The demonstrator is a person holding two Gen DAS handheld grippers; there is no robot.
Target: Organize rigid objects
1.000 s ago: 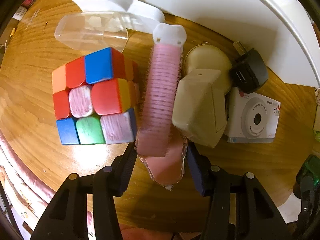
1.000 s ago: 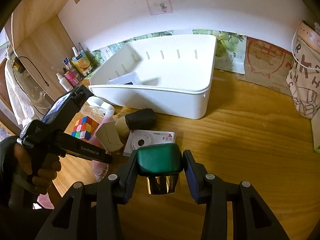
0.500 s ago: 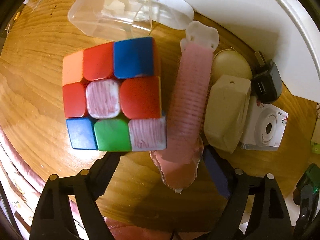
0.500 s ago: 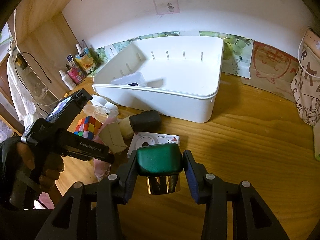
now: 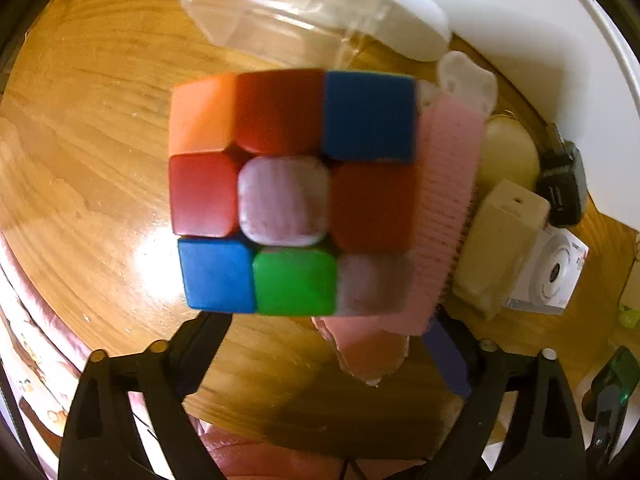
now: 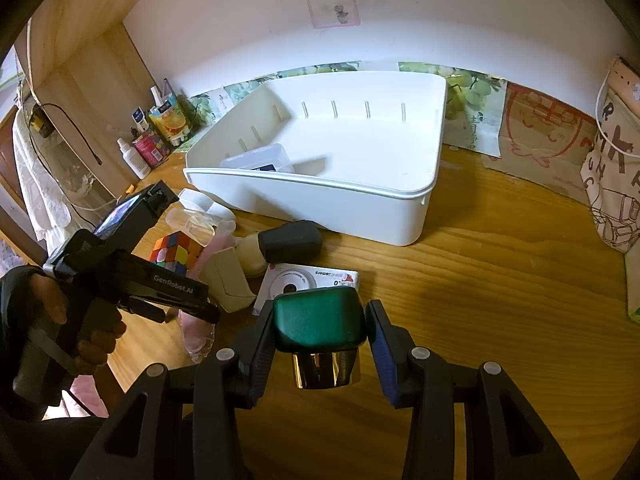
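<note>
A scrambled colour cube (image 5: 292, 192) sits on the wooden table, close below my left gripper (image 5: 324, 354). That gripper's jaws are opening wide, and its fingertips stand just short of the cube with nothing pressed between them. A pink bristle roller (image 5: 444, 220) lies against the cube's right side. In the right wrist view a hand holds the left gripper above the cube (image 6: 176, 250). My right gripper (image 6: 320, 332) is shut on a green-capped bottle (image 6: 320, 316) with a gold collar, held above the table in front of the white bin (image 6: 400, 208).
Right of the roller lie a beige box (image 5: 500, 248), a black charger (image 5: 560, 188) and a white camera box (image 5: 552, 276). A clear plastic case (image 5: 280, 12) lies beyond the cube. The bin holds a clear lidded box (image 6: 260, 160). Bottles (image 6: 160, 136) stand at the back left.
The left gripper has let its jaws spread wide and shifted from the pink roller over to the cube, which now looks larger and centred. The right gripper and its bottle have not moved.
</note>
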